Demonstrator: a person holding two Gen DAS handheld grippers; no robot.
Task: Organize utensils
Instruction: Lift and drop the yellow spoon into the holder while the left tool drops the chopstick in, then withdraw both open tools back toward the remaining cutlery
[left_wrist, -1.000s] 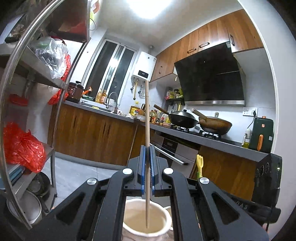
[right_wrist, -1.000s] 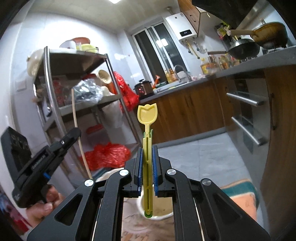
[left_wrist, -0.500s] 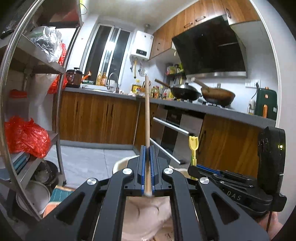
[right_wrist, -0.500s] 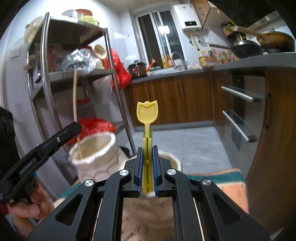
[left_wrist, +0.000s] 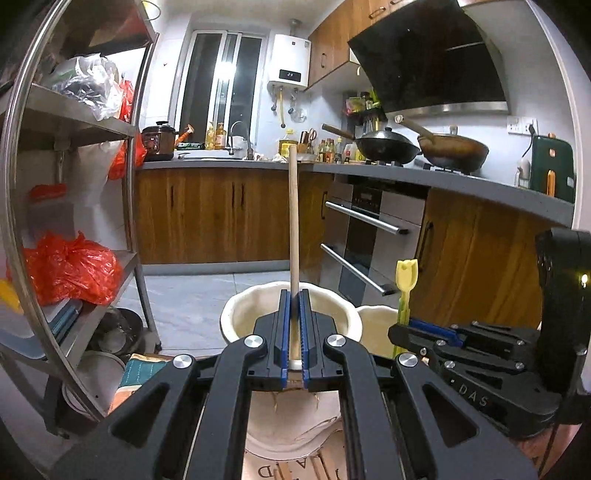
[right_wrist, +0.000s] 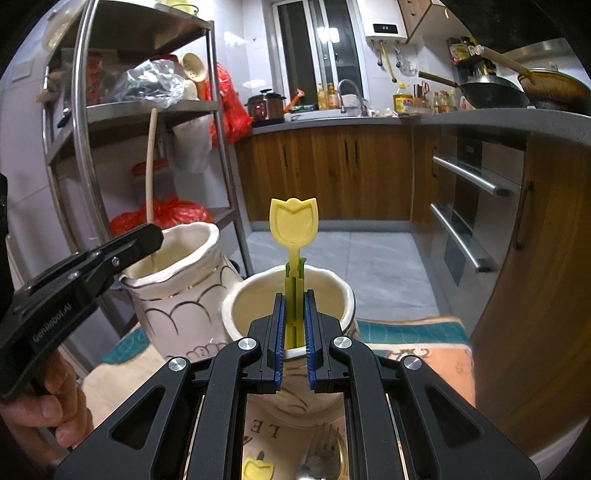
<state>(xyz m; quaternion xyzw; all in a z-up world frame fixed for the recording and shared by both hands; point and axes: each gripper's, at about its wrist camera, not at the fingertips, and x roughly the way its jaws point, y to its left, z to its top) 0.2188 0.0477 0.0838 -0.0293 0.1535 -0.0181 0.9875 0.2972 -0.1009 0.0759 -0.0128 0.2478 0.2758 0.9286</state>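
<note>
A: Where does each utensil stand against its pot?

B: The left hand-held gripper is clamped on a long pale wooden stick that runs straight toward 12 o'clock, long axis upright. Its lower end sits between the pads, right over the mouth of the cream ceramic jar with gold scallop lines. In the right wrist view that jar stands at 10 o'clock, just beside the other pot and on the left hand's side.

A: And the right?

B: The right hand-held gripper is pinched narrowly on the green stem of a yellow tulip-shaped plastic spoon, also upright. The stem dips into the round cream ceramic cup directly ahead (the cup's rim sits just behind the pads). From the left view this cup lies at 3 o'clock.

A: So what does the coming move turn on?

B: I judge each hand is already over the vessel nearer to it, so a release should drop each piece straight down. Both pots rest on a patterned mat; I cannot make out the desk under it.
</note>
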